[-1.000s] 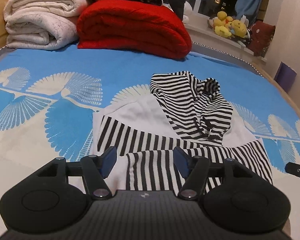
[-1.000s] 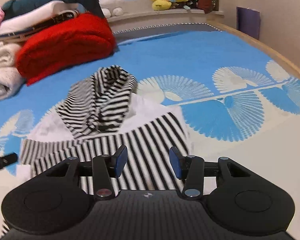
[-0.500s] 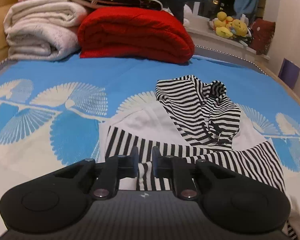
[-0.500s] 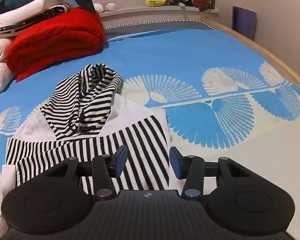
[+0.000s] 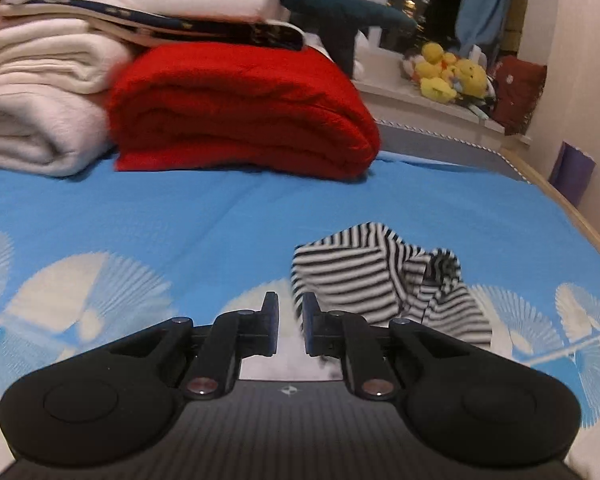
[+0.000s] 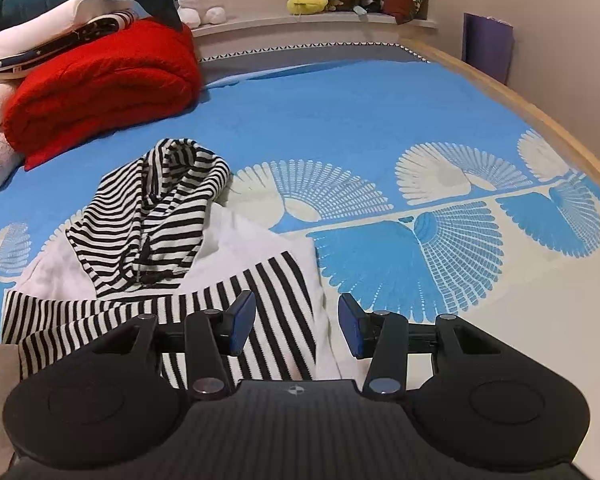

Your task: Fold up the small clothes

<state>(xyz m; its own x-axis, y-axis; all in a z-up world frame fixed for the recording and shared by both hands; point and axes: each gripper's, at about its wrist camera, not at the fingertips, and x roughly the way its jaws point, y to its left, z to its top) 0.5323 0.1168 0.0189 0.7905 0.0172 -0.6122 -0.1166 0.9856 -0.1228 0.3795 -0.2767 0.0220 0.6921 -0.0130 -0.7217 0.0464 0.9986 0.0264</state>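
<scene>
Left tool (image 5: 287,325) jaws nearly together, narrow gap left; white cloth shows in and behind that gap, so it looks clenched on an edge of the hoodie (image 6: 152,240), though the pinch point itself is blurred. Right tool (image 6: 296,326) released, jaws wide apart, hanging over the striped right sleeve and white side edge, not touching as far as can be seen. Hoodie lies on the bed (image 6: 360,128) near the front edge, body white, sleeves and hood black-and-white striped. Long axis runs away from the cameras: hem nearest the tools, hood farthest, pointing toward the red blanket (image 6: 100,80) and window sill; hood is crumpled and leans to the left. Both sleeves are laid across the body, roughly crosswise to that axis. Step in hand, likely: lifting the near hem to fold it up toward the hood. To do it well, right tool should close on the matching hem corner first, so both corners rise level; carry the edge straight along the long axis, keep the crossed sleeves trapped inside, lay down flat below the hood, no twisting.
</scene>
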